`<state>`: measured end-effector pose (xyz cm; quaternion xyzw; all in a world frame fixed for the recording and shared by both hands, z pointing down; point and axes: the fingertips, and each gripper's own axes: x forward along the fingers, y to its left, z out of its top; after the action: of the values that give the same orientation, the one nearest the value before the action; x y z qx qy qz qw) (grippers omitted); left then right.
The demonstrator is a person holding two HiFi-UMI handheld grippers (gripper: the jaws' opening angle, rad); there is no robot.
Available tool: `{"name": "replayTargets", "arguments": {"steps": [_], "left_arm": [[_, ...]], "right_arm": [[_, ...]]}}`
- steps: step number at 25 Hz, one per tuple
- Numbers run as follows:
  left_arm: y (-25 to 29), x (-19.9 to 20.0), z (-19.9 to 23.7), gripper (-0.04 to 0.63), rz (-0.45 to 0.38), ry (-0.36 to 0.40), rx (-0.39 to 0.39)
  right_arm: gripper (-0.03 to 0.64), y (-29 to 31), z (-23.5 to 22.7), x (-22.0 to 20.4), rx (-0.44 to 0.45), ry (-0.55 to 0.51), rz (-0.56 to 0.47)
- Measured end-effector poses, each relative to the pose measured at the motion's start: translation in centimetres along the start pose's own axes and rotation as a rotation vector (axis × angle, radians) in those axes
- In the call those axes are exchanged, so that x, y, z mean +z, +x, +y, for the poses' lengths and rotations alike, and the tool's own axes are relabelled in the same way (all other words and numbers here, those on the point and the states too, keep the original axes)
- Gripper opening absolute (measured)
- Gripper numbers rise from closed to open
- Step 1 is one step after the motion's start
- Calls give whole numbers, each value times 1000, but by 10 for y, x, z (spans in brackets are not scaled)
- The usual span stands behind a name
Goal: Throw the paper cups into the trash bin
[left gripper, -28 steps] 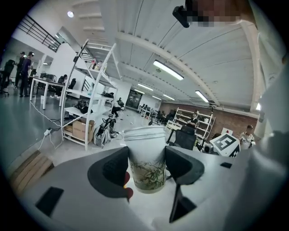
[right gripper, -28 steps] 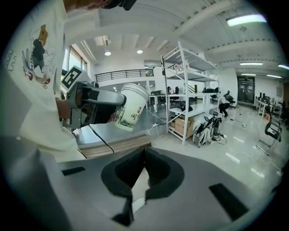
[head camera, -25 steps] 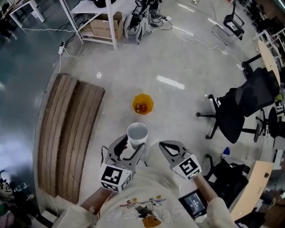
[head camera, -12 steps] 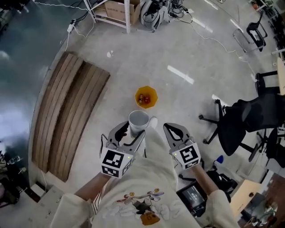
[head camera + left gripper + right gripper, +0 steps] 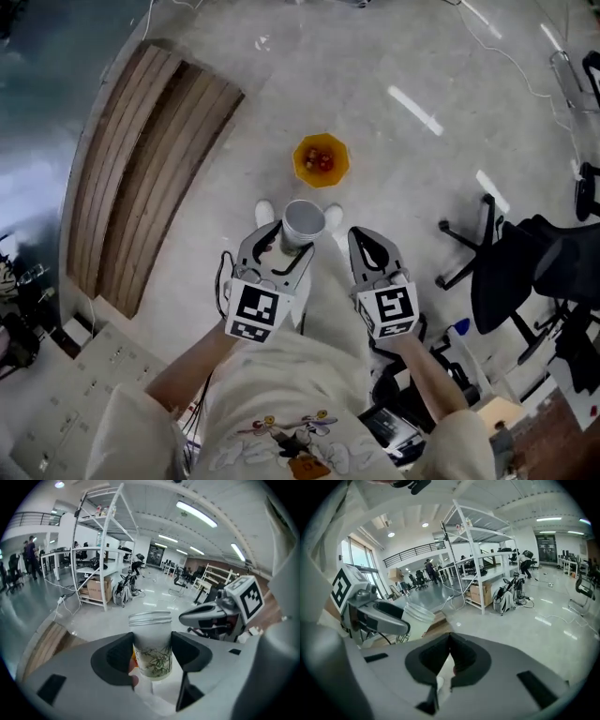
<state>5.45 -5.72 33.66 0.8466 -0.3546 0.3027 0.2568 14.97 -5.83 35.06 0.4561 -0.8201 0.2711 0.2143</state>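
Observation:
A white paper cup point(image 5: 302, 222) with a green bamboo print point(image 5: 152, 652) stands upright between the jaws of my left gripper point(image 5: 282, 237), which is shut on it. The same cup point(image 5: 417, 617) shows at the left of the right gripper view. My right gripper point(image 5: 367, 246) is beside it, shut, with nothing between its jaws point(image 5: 447, 656). A yellow trash bin point(image 5: 321, 160) sits on the floor ahead of both grippers, with red and orange items inside. A small part of the bin point(image 5: 135, 657) shows behind the cup in the left gripper view.
A slatted wooden platform point(image 5: 150, 159) lies on the floor to the left. A black office chair point(image 5: 525, 272) stands at the right. The person's white shoes point(image 5: 265, 213) show just behind the cup. White shelving point(image 5: 101, 550) and people at desks stand farther off.
The view has moved forward: the yellow bin now lies closer to the grippers and the wooden platform has slid up and left. Both grippers keep their pose, the cup still held.

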Motion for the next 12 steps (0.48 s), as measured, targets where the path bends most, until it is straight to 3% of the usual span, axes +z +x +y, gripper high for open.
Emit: {"name": "replayTargets", "arguments": {"steps": [3, 6, 12], "left_arm": [[46, -36, 30, 267, 42, -17, 50], [83, -75, 49, 267, 48, 15, 79], [145, -130, 68, 267, 63, -28, 52]], "right_arm": [[0, 41, -18, -31, 14, -37, 32], [0, 76, -27, -70, 36, -60, 52], [0, 129, -43, -130, 25, -94, 72]]}}
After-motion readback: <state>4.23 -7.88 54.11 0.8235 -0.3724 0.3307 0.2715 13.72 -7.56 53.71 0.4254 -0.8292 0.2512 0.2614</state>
